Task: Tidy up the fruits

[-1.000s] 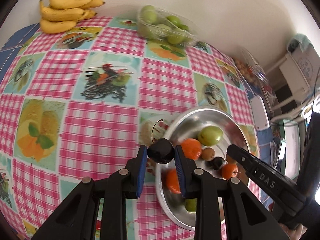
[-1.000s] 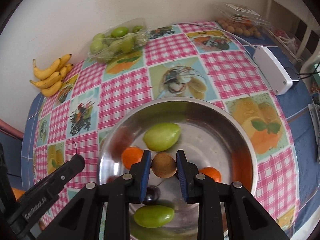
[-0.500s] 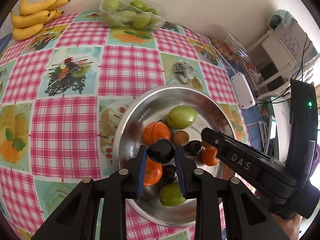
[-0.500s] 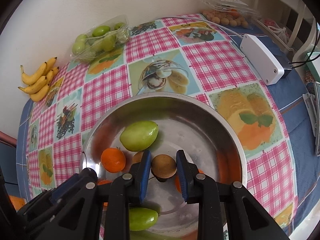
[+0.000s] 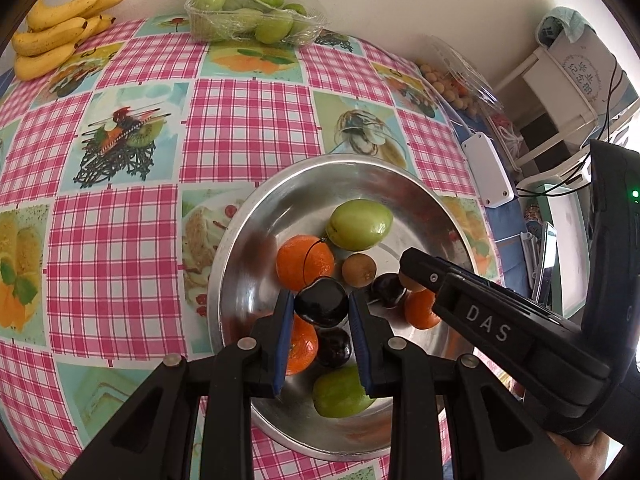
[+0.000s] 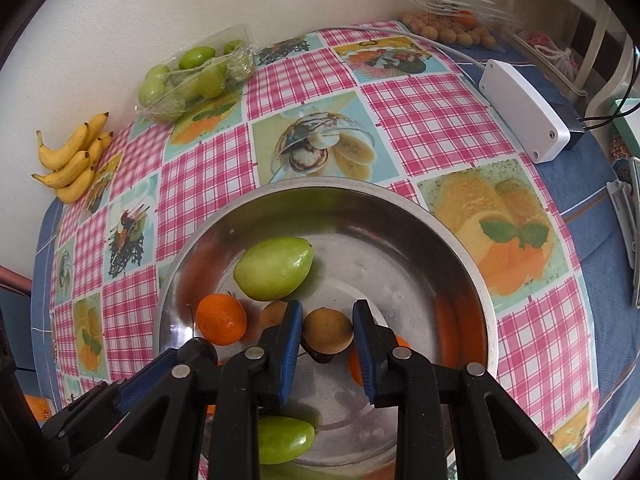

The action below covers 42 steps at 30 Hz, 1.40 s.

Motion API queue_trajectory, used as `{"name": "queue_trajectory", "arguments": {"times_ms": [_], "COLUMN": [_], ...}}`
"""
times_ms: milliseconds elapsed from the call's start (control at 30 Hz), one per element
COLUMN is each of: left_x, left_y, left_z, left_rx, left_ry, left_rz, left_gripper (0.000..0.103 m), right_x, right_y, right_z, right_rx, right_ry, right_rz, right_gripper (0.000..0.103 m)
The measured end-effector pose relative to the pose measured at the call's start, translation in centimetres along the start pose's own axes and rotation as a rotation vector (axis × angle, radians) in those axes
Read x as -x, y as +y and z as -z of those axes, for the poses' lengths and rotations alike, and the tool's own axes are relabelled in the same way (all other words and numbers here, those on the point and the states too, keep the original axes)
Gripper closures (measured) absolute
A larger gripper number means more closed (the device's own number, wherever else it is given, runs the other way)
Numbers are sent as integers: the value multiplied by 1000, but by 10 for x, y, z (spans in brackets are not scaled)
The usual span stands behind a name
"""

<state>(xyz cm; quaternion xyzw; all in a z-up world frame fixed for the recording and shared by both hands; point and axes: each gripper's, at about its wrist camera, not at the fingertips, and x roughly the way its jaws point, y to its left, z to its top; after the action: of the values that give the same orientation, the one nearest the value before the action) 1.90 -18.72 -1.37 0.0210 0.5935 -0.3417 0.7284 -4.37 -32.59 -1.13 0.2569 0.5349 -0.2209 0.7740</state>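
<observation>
A steel bowl (image 5: pixel 256 240) (image 6: pixel 400 216) sits on the checked tablecloth and holds green fruits (image 5: pixel 359 224) (image 6: pixel 274 267), oranges (image 5: pixel 305 262) (image 6: pixel 221 319), a small brown fruit (image 5: pixel 358 269) and dark cherries (image 5: pixel 387 290). My left gripper (image 5: pixel 321 312) is shut on a dark cherry (image 5: pixel 321 306) with a thin stem, held above the bowl's near side. My right gripper (image 6: pixel 327 332) is shut on a small brown fruit (image 6: pixel 327 330) above the bowl's middle. The right gripper also shows in the left wrist view, reaching in from the right.
Bananas (image 5: pixel 56 36) (image 6: pixel 74 160) lie at the far left by the wall. A wrapped tray of green fruits (image 5: pixel 252 16) (image 6: pixel 196 76) stands at the back. A clear box of small brown fruits (image 6: pixel 448 20) and a white power adapter (image 6: pixel 524 110) are at the right.
My left gripper has carried the cherry from left of the bowl to above it. My right gripper has lifted the brown fruit slightly and shifted right over the bowl.
</observation>
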Motion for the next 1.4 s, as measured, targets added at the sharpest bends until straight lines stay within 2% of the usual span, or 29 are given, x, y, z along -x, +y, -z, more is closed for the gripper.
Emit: {"name": "queue_trajectory", "arguments": {"times_ms": [267,333,400,433,567,600,667,833,900,1067,1400], "left_x": [-3,0,3,4,10,12,16,23,28,33,29], "left_y": [1,2,3,3,9,13,24,57,75,105,108], "left_z": [0,0,0,-1,-3,-3,-4,-4,-3,-1,1], "left_rx": [10,13,15,16,38,52,94,190,245,347,317], "left_ry": [11,4,-5,-9,-22,-29,-40,-59,-72,-96,-94], "left_rz": [-8,-8,-9,-10,-15,-27,-62,-145,-182,-219,-259], "left_gripper": [73,70,61,61,60,59,54,48,32,19,17], "right_x": [-1,0,1,2,7,8,9,11,11,10,8], "right_y": [-1,-1,-1,-1,-2,-3,-3,0,3,12,25], "right_z": [-1,0,0,0,0,0,-1,-1,0,1,4], "right_rx": [-15,-18,-21,-22,-32,-35,-39,-31,-24,2,45], "right_ry": [5,4,-2,-6,-22,-26,-31,-39,-36,-34,-27], "right_rz": [-1,-1,0,0,-4,-4,-3,-2,-6,-20,-23], "right_gripper": [74,73,73,72,63,60,48,45,44,41,35]}}
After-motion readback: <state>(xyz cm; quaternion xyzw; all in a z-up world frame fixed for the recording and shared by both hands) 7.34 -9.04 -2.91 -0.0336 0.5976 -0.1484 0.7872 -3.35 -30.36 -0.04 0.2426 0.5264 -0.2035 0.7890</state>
